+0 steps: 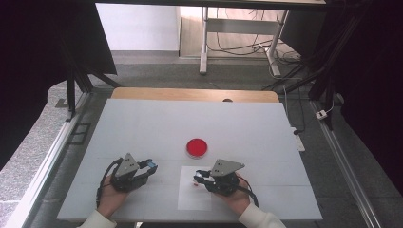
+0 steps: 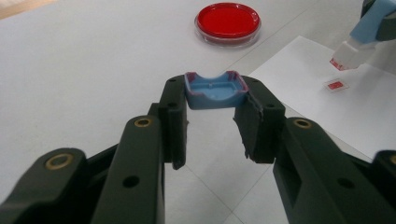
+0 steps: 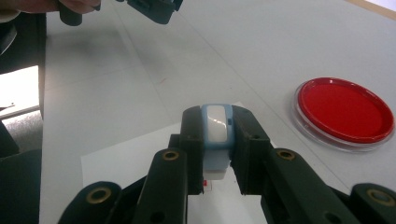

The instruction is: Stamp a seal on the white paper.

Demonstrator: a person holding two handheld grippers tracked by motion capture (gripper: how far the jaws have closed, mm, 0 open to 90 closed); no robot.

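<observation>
Gripping a blue cap (image 2: 215, 91), the left gripper (image 1: 148, 167) is hovering beside the red dish (image 1: 196, 147). The right gripper (image 1: 200, 177) is clamping a blue-and-white stamp (image 3: 216, 135) — tip down over white paper (image 1: 194, 200).

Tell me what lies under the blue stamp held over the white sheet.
Under the blue stamp lies the white sheet, with one small red-printed square just beside its tip. The stamp's printing face points down, so it cannot be seen.
</observation>
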